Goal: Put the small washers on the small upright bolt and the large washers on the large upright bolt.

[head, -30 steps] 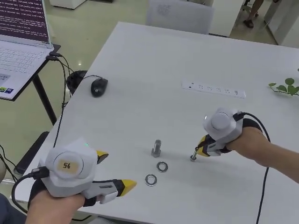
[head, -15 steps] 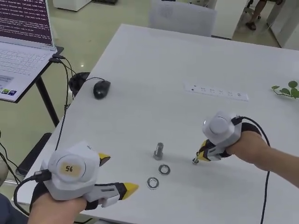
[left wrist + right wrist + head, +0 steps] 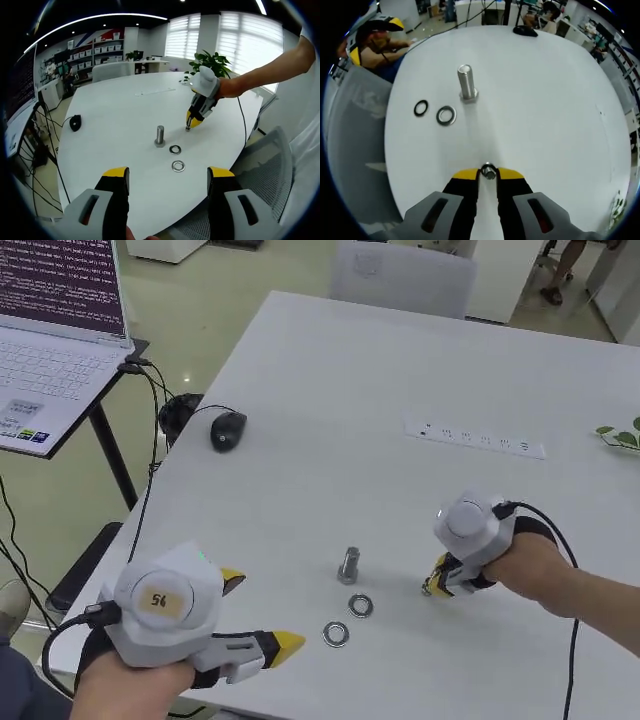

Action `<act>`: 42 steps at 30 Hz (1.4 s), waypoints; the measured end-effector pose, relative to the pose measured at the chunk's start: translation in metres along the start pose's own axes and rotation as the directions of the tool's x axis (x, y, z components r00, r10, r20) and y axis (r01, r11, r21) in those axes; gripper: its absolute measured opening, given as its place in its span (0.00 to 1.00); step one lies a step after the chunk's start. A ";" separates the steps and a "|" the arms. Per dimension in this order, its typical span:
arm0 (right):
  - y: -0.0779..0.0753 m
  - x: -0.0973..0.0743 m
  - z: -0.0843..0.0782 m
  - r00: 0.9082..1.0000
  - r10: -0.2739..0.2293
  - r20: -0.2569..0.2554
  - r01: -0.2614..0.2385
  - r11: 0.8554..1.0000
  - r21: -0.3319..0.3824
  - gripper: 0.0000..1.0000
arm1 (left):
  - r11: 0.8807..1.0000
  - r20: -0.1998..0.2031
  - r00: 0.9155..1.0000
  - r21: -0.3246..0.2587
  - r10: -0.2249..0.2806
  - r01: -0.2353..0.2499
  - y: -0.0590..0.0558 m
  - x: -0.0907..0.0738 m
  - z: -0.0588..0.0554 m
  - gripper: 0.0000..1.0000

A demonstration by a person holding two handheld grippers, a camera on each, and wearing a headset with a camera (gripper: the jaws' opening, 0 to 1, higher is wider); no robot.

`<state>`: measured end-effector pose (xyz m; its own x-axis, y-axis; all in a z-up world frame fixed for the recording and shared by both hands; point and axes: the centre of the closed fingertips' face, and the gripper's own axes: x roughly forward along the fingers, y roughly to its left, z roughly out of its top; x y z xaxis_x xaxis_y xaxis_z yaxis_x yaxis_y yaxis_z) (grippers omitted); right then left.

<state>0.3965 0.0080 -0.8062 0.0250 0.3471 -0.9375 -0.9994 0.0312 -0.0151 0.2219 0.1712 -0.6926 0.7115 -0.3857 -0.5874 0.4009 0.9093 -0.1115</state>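
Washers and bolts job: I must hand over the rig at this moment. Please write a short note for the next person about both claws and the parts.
Left claw: open, holds nothing, over the near edge of the table.
Right claw: shut on the small bolt, low at the table.
Large bolt: upright on the table, bare.
First washer and second washer: flat on the table in front of the large bolt, apart from each other.
Done: no washer on any bolt.
Left: check each washer's size and thread it on the matching bolt.
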 end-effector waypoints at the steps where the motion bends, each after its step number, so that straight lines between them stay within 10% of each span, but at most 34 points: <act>1: 0.000 0.001 0.000 1.000 0.003 0.008 -0.003 1.000 0.017 0.16 | 1.000 0.000 1.000 -0.002 0.000 0.000 0.000 0.000 0.000 0.63; 19: -0.001 -0.028 -0.022 0.995 -0.073 0.069 0.066 0.993 0.099 0.21 | 1.000 0.006 1.000 -0.008 0.007 -0.007 0.001 0.000 0.000 0.62; 30: 0.040 -0.020 -0.062 0.998 -0.045 0.037 0.038 0.987 0.155 0.20 | 1.000 0.008 1.000 0.006 -0.007 0.007 -0.005 0.002 0.002 0.62; 42: 0.084 0.005 -0.017 0.997 0.035 0.076 -0.041 0.996 0.080 0.20 | 1.000 0.011 1.000 0.007 -0.006 0.006 -0.007 -0.002 0.000 0.62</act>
<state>0.3120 -0.0038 -0.8185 -0.0084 0.4179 -0.9085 -0.9945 0.0915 0.0513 0.2176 0.1655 -0.6907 0.7154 -0.3932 -0.5776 0.4094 0.9058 -0.1094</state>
